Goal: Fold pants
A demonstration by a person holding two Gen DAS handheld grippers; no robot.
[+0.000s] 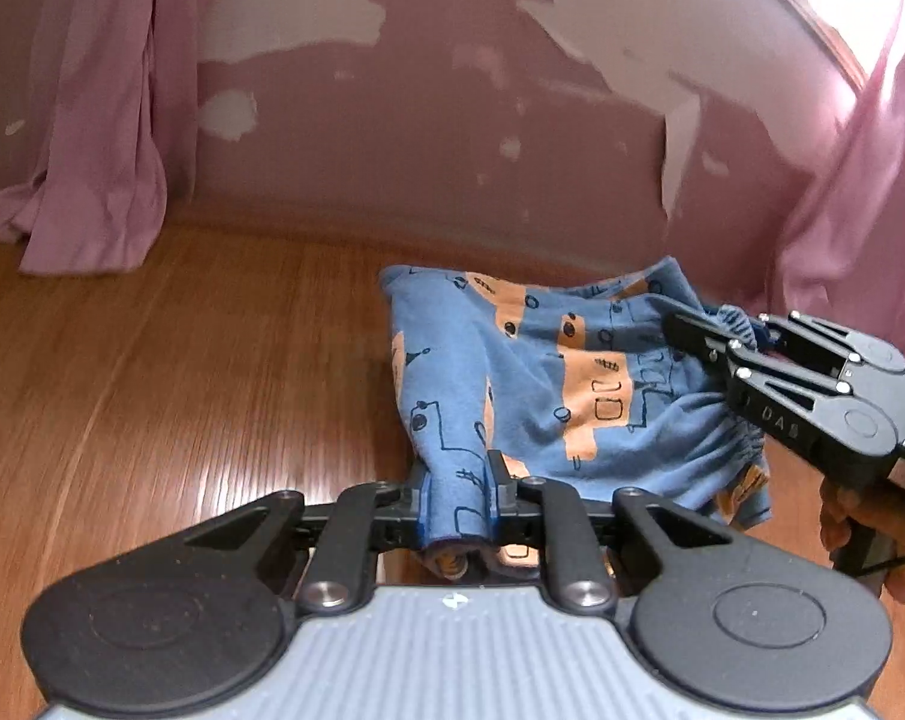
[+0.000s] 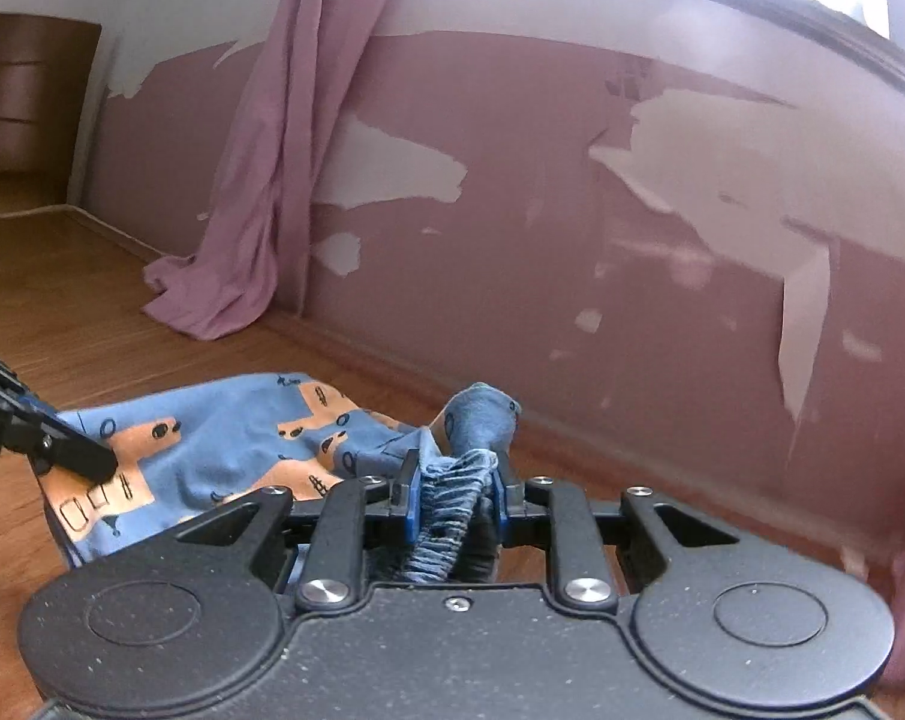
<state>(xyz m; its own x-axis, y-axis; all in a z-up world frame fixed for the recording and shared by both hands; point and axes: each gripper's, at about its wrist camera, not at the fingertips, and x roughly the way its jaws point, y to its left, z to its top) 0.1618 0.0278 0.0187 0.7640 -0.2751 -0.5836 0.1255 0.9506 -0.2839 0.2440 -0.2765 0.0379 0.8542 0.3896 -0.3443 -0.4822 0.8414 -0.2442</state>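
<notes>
The left gripper (image 1: 457, 498) has its jaws closed on a bunched fold of the pants (image 1: 548, 384), the blue cloth pinched between them and hanging a little below. The right gripper (image 2: 452, 483) likewise has its jaws closed on the pants (image 2: 224, 450), here on the gathered, ribbed waistband, with a small blue peak of cloth standing up just beyond the jaws. So there are two grippers and one pair of pants, held at two points.

The pants are blue with orange patches and dark line drawings. Between the two grips the cloth sags and spreads, and its lower part seems to lie on the wooden floor (image 1: 170, 372); how much of it is lifted clear cannot be told. In the left wrist view the right gripper (image 1: 713, 339) comes in from the right side, and part of a hand (image 1: 848, 516) shows under it.

The pants lie near the floor's far edge, where it meets a pink wall (image 2: 572, 240) with many patches of peeled paint. Two pink curtains show: one (image 1: 101, 120) hanging to the floor at the left, one (image 1: 866, 204) at the right. A brown chest of drawers (image 2: 26, 102) stands at the far left in the right wrist view.
</notes>
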